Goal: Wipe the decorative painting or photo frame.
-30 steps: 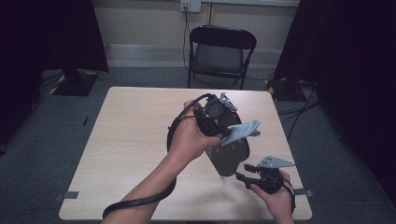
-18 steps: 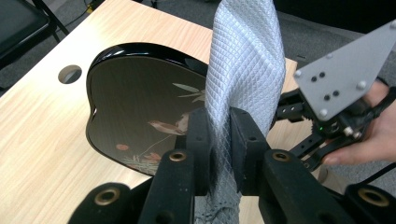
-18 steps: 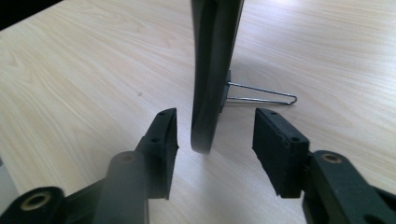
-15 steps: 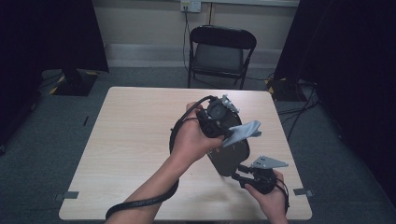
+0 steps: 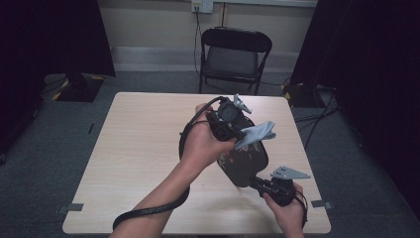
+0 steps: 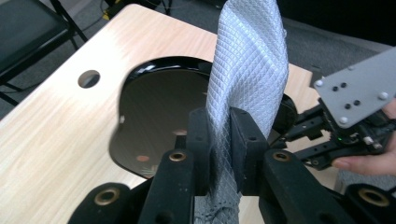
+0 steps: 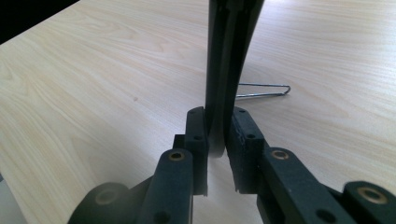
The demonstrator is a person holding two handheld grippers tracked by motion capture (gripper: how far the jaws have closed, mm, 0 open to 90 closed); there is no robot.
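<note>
Table (image 5: 138, 148): pale wood, centre of high view; round hole toward left edge in left gripper view.
Chair (image 5: 233, 54): black folding, top centre, behind table.
Pan (image 5: 242, 161): dark, glossy, right of centre in high view; long axis slanting from upper left down to lower right; handle end toward lower right.
Cloth (image 6: 247, 79): grey, quilted weave, standing up over pan.
Left gripper (image 6: 219, 140): pressed together, pinching cloth.
Right gripper (image 7: 216, 135): lower right of high view; jaws just closed in, now pinching pan's edge.
Change: right gripper wider before; hands unmoved.
Wire loop (image 7: 264, 91): thin, flat on table.
Writing: none legible.
</note>
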